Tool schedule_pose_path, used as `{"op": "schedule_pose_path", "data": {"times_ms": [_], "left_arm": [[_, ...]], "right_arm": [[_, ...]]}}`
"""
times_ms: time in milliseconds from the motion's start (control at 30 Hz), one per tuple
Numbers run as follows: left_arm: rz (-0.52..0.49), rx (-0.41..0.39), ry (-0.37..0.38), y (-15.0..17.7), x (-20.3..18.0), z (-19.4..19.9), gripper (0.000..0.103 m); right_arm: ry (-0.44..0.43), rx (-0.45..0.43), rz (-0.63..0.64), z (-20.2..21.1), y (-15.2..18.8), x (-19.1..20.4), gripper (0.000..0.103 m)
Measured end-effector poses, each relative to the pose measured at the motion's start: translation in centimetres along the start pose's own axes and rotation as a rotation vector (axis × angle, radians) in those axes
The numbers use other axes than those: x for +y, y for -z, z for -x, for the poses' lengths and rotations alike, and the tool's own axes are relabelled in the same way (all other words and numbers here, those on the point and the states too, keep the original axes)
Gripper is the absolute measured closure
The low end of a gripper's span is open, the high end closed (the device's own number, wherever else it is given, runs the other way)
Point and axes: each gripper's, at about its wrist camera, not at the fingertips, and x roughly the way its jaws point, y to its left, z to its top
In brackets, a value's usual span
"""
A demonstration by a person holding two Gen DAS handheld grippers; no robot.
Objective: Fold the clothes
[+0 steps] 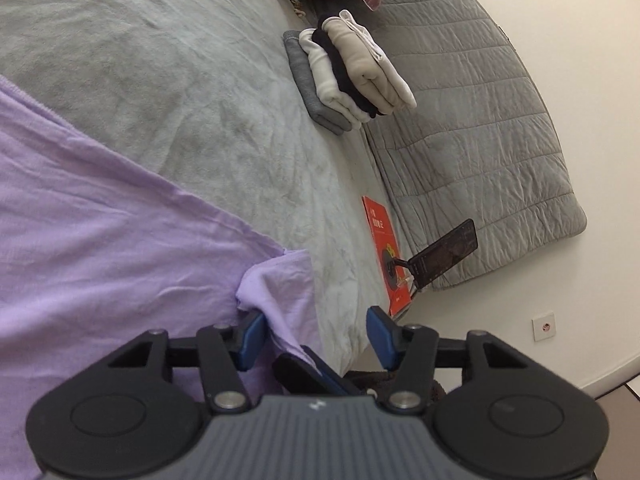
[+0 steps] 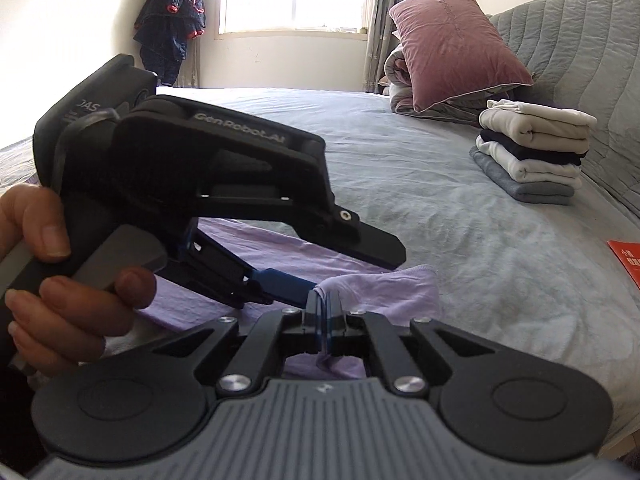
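Note:
A lilac garment (image 1: 100, 220) lies spread on the grey bed (image 1: 168, 80); it also shows in the right wrist view (image 2: 372, 284). My left gripper (image 1: 316, 340) is open, its blue pads wide apart around the garment's bunched corner (image 1: 280, 284). My right gripper (image 2: 322, 312) is shut on a fold of the same corner, close beside the left gripper, whose black body (image 2: 200, 168) fills the left of the right wrist view. A stack of folded clothes (image 1: 348, 76) sits at the far side of the bed, also in the right wrist view (image 2: 532, 156).
A red booklet (image 1: 384, 248) and a phone on a stand (image 1: 444, 254) lie at the bed's edge. A grey quilted cover (image 1: 480, 128) drapes beyond. A pink pillow (image 2: 452, 48) and a rolled duvet lie at the head. A dark jacket (image 2: 172, 20) hangs by the window.

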Motion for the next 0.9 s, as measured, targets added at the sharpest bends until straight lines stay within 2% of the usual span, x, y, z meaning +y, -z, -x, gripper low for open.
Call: {"op": "schedule_pose_path", "data": {"times_ms": [100,167,200,300,633,900], "left_arm": [[0.021,-0.052,-0.053,0.0,0.5,0.7,0.074],[0.020,-0.075,-0.076,0.0,0.7,1.3,0.088],[0.015,-0.087,-0.086,0.0,0.6,1.5,0.101],[-0.038,-0.145,-0.142,-0.3,0.2,2.8,0.101],[-0.216,-0.228,-0.351,-2.4,-1.4,7.5,0.101],[-0.277,-0.253,-0.509,-3.9,-1.3,11.6,0.101]], "right_arm": [[-0.019,0.003,-0.012,-0.2,-0.2,0.5,0.100],[-0.032,0.006,-0.037,-0.4,-0.3,0.5,0.100],[-0.041,0.008,-0.053,-0.5,-0.4,0.6,0.100],[-0.061,0.006,-0.092,-0.8,-0.8,0.7,0.100],[-0.182,-0.047,-0.214,-2.6,-3.3,3.6,0.100],[-0.300,-0.041,-0.259,-4.6,-5.8,7.4,0.099]]}}
